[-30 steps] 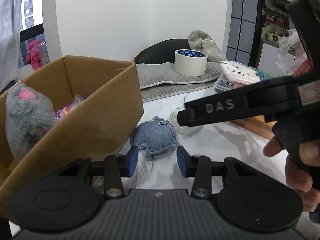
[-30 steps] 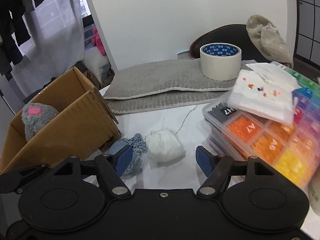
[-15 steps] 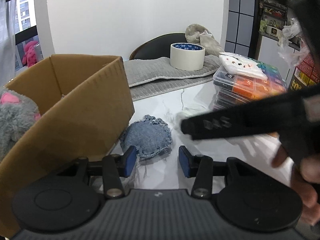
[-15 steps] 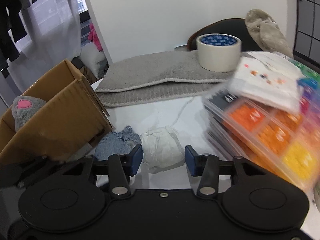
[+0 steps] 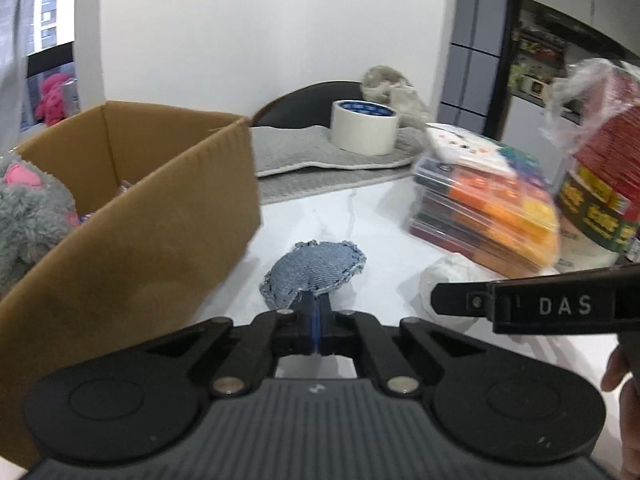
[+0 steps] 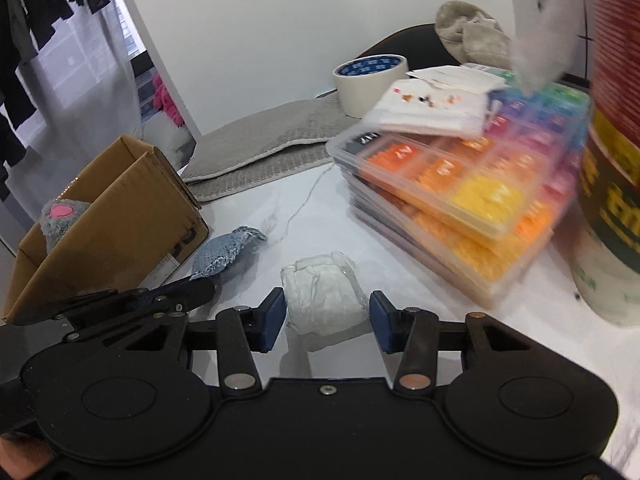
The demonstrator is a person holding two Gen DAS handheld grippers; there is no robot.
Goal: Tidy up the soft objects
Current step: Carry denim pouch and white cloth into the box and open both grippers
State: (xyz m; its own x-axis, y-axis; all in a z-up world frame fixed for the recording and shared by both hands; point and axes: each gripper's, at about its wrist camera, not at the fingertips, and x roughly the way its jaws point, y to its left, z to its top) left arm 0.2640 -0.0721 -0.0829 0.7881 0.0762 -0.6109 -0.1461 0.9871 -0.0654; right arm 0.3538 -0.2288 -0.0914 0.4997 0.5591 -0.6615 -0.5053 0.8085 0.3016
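Note:
A blue denim pouch (image 5: 314, 272) lies on the white table beside the cardboard box (image 5: 132, 240); it also shows in the right wrist view (image 6: 228, 252). My left gripper (image 5: 316, 320) is shut on the pouch's near edge. A white wrapped soft bundle (image 6: 324, 292) lies on the table, also seen in the left wrist view (image 5: 452, 280). My right gripper (image 6: 326, 322) is open, with one finger on each side of the bundle. A grey plush toy (image 5: 28, 216) with a pink patch sits in the box.
A stack of clear bead organizer boxes (image 6: 460, 208) stands right of the bundle. A red and green canister (image 6: 612, 160) is at the far right. A tape roll (image 5: 364, 126) rests on a grey mat (image 5: 304, 156) at the back.
My left gripper closed on the denim pouch. My right gripper moved forward so the white bundle is between its open fingers, and swung right toward the organizer boxes.

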